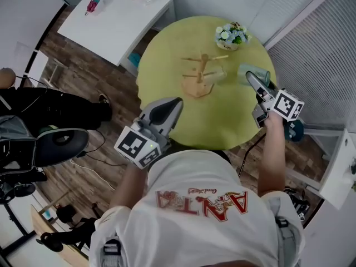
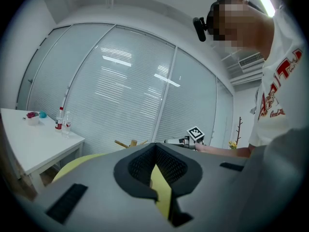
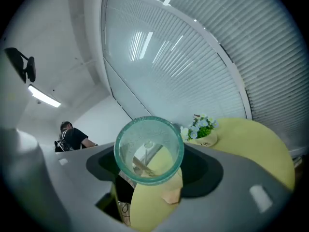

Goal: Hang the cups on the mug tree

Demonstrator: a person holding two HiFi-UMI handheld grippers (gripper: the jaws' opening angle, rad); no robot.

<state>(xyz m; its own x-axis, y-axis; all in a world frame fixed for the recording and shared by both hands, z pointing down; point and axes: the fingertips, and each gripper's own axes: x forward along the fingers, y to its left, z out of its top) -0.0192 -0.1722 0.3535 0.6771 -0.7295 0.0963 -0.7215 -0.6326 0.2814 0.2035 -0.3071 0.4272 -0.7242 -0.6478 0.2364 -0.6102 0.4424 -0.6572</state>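
Observation:
A wooden mug tree [image 1: 201,72] stands in the middle of the round yellow-green table [image 1: 167,65]; something pale and clear, maybe a cup [image 1: 218,74], sits at its right side. My right gripper [image 1: 252,79] is over the table's right part, shut on a green glass cup [image 1: 258,74]. In the right gripper view the cup [image 3: 148,150] fills the space between the jaws, its round rim facing the camera. My left gripper [image 1: 174,106] hovers over the table's near left edge, shut and holding nothing. The left gripper view shows the mug tree [image 2: 131,143] beyond the jaws.
A small pot of flowers [image 1: 232,36] stands at the table's far side, behind the tree. A white table [image 1: 119,13] with bottles is at the upper left. A seated person in black [image 1: 50,107] and an office chair [image 1: 58,143] are on the left. Window blinds run along the right.

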